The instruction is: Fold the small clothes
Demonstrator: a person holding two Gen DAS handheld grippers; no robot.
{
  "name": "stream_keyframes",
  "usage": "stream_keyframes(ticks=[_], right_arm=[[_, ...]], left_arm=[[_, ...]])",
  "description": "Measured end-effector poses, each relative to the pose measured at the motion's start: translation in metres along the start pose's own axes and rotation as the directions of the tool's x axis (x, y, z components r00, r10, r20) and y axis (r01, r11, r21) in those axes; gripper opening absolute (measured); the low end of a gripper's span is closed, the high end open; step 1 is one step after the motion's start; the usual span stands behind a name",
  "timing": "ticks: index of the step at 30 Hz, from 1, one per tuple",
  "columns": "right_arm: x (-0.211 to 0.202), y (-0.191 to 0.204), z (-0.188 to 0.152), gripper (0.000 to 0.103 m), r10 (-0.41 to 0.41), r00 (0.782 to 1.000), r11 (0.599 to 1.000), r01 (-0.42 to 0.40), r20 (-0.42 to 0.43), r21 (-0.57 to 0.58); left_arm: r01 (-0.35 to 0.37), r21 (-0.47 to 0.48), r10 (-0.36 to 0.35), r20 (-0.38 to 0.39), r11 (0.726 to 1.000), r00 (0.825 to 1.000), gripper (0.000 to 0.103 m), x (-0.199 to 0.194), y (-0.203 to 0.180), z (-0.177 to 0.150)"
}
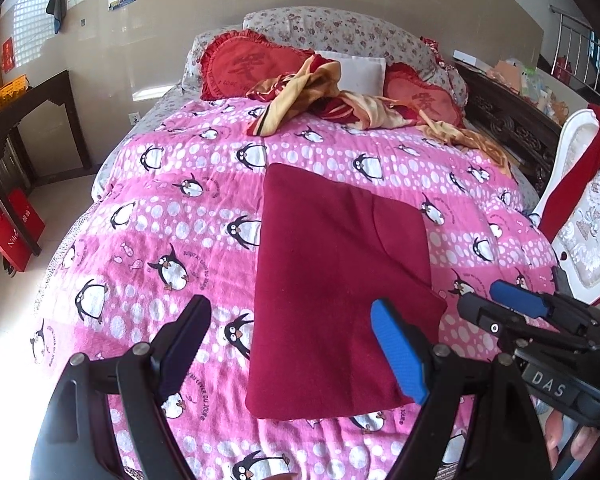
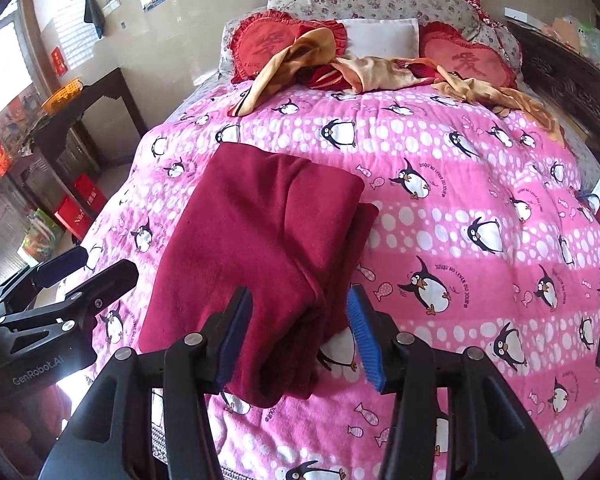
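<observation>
The dark red garment (image 1: 340, 280) lies folded flat on the pink penguin-print quilt (image 1: 172, 208), roughly at the middle of the bed's near half. Its long axis runs from the near edge of the bed toward the pillows. It is a soft, fleecy cloth with a matt nap, folded into a rough rectangle; in the right wrist view (image 2: 260, 240) a second layer shows along its right side, stepped out a little from the top layer, and the near corner bunches into a thick rounded fold.

The left gripper (image 1: 296, 344) hovers above the garment's near left part with its jaws wide apart and nothing between them. One finger is over the quilt, the blue-padded one over the red cloth (whether it touches cannot be told). The right gripper (image 2: 300, 328) has its jaws partly apart over the garment's near right corner; the bunched fold sits in the gap, and the pads do not press on it.

The quilt is plush, with white dots and black-and-white penguins. Farther up lie a crumpled orange-and-red cloth (image 1: 324, 96), two red heart-shaped frilled cushions (image 1: 244, 64), a small white pillow (image 1: 360, 68) and floral pillows (image 1: 340, 28). A yellow perforated basket (image 1: 8, 90) stands on a dark side table (image 1: 32, 120) at left; its contents cannot be made out.
</observation>
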State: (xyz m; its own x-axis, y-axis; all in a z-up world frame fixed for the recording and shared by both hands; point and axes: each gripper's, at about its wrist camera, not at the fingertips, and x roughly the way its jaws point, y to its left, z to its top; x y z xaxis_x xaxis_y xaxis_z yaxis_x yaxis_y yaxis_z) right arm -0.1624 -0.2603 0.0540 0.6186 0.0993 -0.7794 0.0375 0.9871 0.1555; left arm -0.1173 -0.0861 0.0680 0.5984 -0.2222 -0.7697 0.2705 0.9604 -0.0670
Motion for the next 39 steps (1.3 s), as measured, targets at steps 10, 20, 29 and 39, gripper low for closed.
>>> stream_keyframes(ticks=[10,20,29,39], right_arm=[[-0.002,0.007,0.005,0.034,-0.009,1.000,1.000,0.009,0.024,-0.017],[0.007,0.010,0.004,0.034,-0.004,1.000,1.000,0.004,0.004,-0.026],[0.011,0.012,0.004,0.034,-0.004,1.000,1.000,0.004,-0.005,-0.029],[0.017,0.013,0.003,0.034,0.003,1.000,0.999,-0.003,-0.020,-0.033]], left_arm=[[-0.004,-0.002,0.004,0.001,1.000,1.000,0.086,-0.002,0.002,0.000],[-0.005,-0.007,0.005,-0.014,1.000,1.000,0.086,0.005,0.004,0.000],[-0.002,-0.013,0.002,-0.025,1.000,1.000,0.086,0.011,0.004,-0.001],[-0.001,-0.015,0.001,-0.034,1.000,0.999,0.085,0.016,0.004,-0.002]])
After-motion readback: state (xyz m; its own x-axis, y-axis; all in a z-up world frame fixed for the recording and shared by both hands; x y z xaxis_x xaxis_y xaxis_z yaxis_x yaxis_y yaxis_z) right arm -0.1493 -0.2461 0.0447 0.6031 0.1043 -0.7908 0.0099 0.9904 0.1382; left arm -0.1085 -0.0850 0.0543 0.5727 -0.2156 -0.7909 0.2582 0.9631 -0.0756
